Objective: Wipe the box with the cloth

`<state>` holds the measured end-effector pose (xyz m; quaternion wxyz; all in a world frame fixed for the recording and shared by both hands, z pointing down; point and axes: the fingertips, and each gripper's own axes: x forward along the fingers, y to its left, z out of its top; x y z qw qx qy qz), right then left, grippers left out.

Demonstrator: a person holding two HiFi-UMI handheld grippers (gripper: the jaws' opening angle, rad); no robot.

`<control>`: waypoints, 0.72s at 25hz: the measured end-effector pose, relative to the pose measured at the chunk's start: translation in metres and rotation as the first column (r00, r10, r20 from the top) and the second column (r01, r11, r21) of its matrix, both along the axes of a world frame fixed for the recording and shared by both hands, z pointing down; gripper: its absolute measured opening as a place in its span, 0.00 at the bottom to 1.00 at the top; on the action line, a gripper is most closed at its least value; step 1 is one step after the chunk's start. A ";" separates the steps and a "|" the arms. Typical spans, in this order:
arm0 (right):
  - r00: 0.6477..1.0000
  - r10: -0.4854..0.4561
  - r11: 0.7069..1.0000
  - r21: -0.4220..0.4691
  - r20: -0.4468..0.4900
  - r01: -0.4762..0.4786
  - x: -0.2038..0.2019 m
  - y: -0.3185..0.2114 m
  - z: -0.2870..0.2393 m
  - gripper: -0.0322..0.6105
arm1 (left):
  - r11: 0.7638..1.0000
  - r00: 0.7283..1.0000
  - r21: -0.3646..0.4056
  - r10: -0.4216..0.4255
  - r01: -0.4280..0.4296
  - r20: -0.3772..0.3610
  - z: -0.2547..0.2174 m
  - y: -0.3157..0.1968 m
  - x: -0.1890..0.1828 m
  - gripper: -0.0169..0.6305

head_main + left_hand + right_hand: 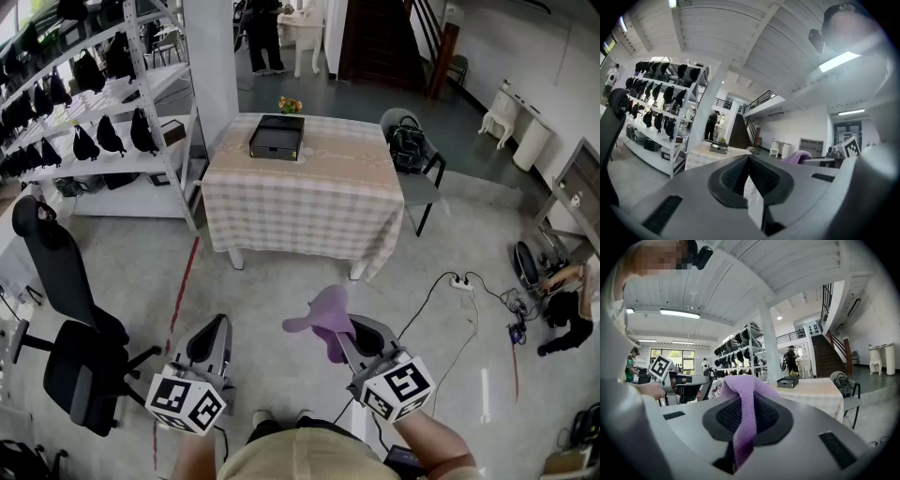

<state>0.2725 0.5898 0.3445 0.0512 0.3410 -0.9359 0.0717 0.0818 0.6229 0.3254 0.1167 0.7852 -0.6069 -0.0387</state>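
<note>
while clamped, cloth (319, 317) far from box (277, 137)

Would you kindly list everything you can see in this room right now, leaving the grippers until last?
table: one, covered in beige check, centre ahead
box: one, black, on the table's far part
flowers: one small bunch, yellow, behind the box
cloth: one, purple, in the right gripper's jaws
office chair: one, black, floor at left
chair: one, grey, black bag on it, right of the table
shelving rack: one, white, black items on it, far left
power strip: one, white, floor at right
staircase: one, dark, far back
person: one, dark clothes, standing at the back
left gripper: one, grey, shut, empty
right gripper: one, grey, shut on the cloth
</note>
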 end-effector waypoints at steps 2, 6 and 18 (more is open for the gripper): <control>1.000 -0.003 1.000 0.002 0.003 0.003 0.001 -0.003 -0.001 0.14 | 1.000 1.000 0.003 -0.004 0.004 -0.004 -0.002 -0.002 0.001 0.05; 0.999 -0.006 1.000 -0.022 0.051 0.007 0.007 -0.006 0.000 0.14 | 1.000 1.000 0.002 -0.011 0.011 -0.005 -0.001 -0.002 0.006 0.05; 0.995 -0.068 0.996 -0.059 0.069 0.072 0.014 -0.013 0.016 0.14 | 1.000 1.000 -0.018 -0.016 0.016 0.003 0.006 -0.004 0.022 0.05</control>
